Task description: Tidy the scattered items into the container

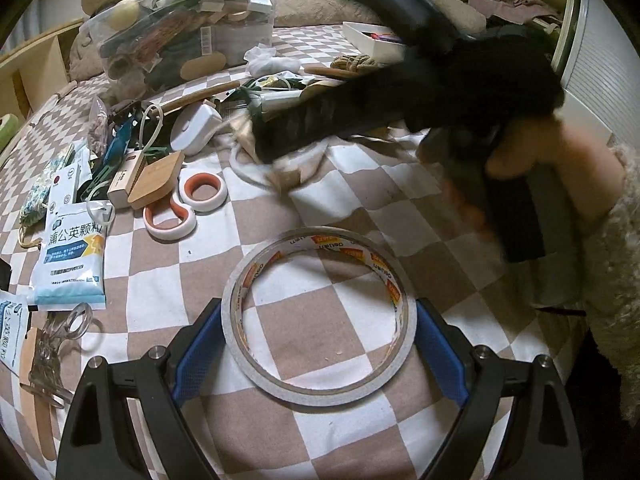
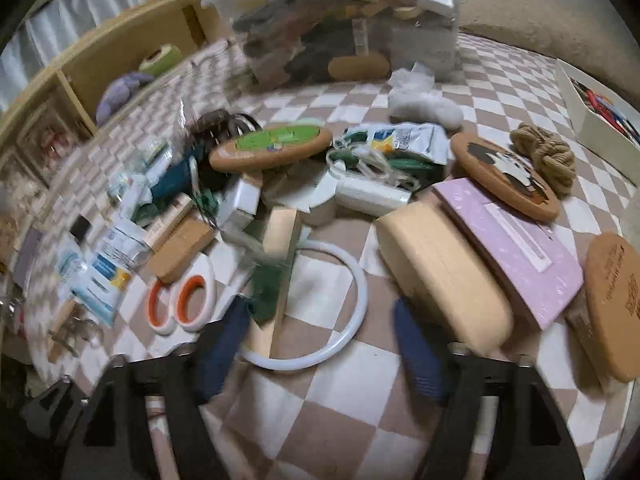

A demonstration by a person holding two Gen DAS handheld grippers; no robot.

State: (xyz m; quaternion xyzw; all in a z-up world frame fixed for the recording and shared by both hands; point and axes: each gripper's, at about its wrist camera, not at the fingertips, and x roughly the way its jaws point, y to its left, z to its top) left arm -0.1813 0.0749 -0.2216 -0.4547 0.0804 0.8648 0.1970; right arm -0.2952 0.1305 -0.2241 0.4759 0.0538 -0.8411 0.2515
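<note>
Straddling a tape roll (image 1: 319, 316) on the checkered bed (image 1: 360, 208), the left claw (image 1: 320, 344) has its blue pads touching the ring's outer rim on either side; I judge it grasping the roll, though how firmly cannot be told. Right claw (image 2: 320, 344): released, jaws spread and blurred, with a white ring (image 2: 320, 304) and a pale wooden block (image 2: 280, 264) lying between and just ahead of them, neither gripped. Container (image 1: 188, 28): clear plastic bin at the far side of the bed, already heaped above its rim. Risks, as judged: the thin tape roll may pivot or slip out of so wide a hold when lifted; anything set on the overfull bin may slide back off; the right claw, closing here, may catch the ring and the block together, or snag the green scrap (image 2: 264, 292) beside its left finger. View differences: the left wrist camera alone shows the tape roll and the right tool crossing overhead in a person's hand (image 1: 560, 168); the right wrist camera alone shows the pink box (image 2: 512, 240), the cork discs (image 2: 612, 312) and the rope knot (image 2: 548, 156). Scissors (image 1: 184, 208) appear in both.
</note>
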